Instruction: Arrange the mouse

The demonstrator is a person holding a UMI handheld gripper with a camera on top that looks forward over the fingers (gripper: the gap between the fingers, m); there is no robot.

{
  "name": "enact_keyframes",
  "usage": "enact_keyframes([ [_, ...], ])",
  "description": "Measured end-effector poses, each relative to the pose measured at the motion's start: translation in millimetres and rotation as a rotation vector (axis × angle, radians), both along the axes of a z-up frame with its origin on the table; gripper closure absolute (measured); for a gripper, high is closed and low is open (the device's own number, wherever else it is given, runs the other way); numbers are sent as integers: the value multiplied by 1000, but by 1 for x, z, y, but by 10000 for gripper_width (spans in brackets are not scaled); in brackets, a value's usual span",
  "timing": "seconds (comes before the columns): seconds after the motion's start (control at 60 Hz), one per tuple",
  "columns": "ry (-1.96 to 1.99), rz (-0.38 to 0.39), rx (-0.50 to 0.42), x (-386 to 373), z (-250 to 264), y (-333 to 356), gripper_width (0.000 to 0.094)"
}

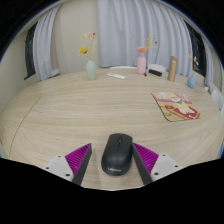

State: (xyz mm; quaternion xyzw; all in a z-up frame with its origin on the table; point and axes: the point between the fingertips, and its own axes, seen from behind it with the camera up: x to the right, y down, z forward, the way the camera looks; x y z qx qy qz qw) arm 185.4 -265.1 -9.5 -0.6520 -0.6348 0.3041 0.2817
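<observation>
Looks like the pre-grab step imo: gripper point(115, 166) fingers spread w/ the black mouse point(116, 155) sitting between them at bottom center on the table point(70, 115), gaps both sides, so next it prob needs to close on it.

The near end of the mouse point(116, 156) runs down between the fingers point(76, 160), so its back edge is cut off. I cannot tell if the pads touch its sides or leave a thin gap. Far back on the tabletop point(70, 110), the small vase point(92, 69) with flowers, the pink bottle point(142, 65) and the things beside it are too small to make out. The print on the flat book point(176, 104) is too tiny to read.
</observation>
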Motion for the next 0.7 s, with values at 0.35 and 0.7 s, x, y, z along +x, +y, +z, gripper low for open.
enact_keyframes([
  [0.35,-5,74,74,-23,0,-5,539],
  [0.7,122,86,-11,-90,136,54,573],
])
